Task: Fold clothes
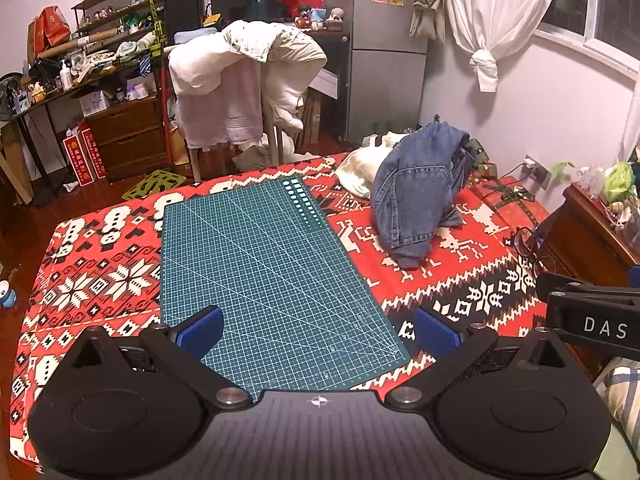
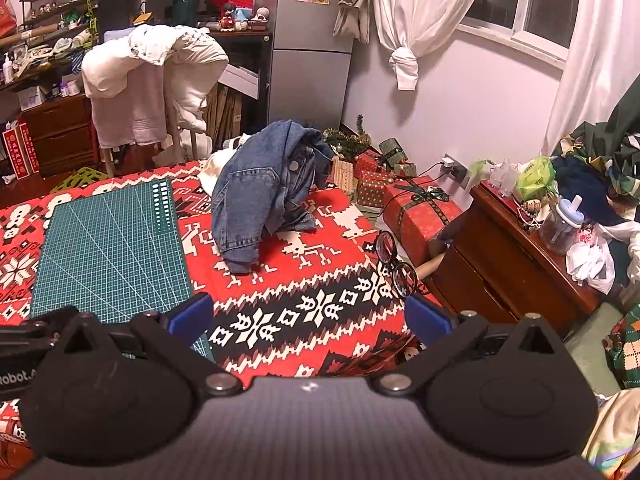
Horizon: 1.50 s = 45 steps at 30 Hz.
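Both our claws, left (image 1: 318,330) and right (image 2: 308,318), gape wide and hold nothing. The jacket (image 2: 260,196) lies heaped on the bed (image 2: 320,280), just right of the mat (image 2: 112,240), ahead of both claws; our right looks nearer.

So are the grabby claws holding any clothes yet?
No. The left gripper and right gripper are both open with nothing between their jaws. The crumpled blue denim jacket lies untouched on the bed.
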Each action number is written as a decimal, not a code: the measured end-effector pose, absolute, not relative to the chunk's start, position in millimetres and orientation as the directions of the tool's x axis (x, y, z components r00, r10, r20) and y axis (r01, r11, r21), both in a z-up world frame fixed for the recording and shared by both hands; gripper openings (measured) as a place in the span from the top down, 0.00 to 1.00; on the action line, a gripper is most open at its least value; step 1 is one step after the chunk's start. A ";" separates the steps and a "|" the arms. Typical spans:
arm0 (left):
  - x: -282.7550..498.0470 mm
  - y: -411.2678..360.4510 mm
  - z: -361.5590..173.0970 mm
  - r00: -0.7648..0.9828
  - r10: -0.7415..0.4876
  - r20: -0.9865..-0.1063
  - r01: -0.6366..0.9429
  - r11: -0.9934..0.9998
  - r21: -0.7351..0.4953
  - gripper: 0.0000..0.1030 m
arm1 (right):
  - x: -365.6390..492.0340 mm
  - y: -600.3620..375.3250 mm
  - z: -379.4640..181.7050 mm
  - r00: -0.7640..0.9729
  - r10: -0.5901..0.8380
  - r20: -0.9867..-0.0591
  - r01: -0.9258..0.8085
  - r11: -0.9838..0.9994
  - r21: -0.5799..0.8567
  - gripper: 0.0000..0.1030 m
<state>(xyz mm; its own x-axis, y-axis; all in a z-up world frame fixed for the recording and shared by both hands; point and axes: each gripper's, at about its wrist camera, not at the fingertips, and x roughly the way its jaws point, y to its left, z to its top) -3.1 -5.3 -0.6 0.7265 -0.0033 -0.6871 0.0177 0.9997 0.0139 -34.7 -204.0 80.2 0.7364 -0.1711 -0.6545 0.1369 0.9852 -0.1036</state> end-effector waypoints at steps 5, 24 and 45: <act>-3.6 -4.4 0.4 0.730 -0.006 -0.683 0.019 1.000 0.011 0.01 | -35.2 -203.4 81.0 0.738 -0.173 -0.652 0.134 0.985 -0.109 0.00; -3.9 -1.3 0.7 0.731 -0.001 -0.682 0.014 1.000 0.013 0.01 | -35.2 -204.2 81.9 0.739 -0.172 -0.651 0.133 0.985 -0.109 0.00; 2.4 -0.5 -8.6 0.716 0.002 -0.698 0.006 1.000 0.009 0.01 | -29.6 -204.9 72.3 0.733 -0.187 -0.654 0.148 0.982 -0.115 0.00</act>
<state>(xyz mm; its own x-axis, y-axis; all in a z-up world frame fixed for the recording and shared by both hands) 2.4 -0.5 -8.6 0.7163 0.0018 -0.6978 0.0065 0.9999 0.0092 -29.6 -204.9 72.3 0.7327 -0.1870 -0.6543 0.1481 0.9823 -0.1149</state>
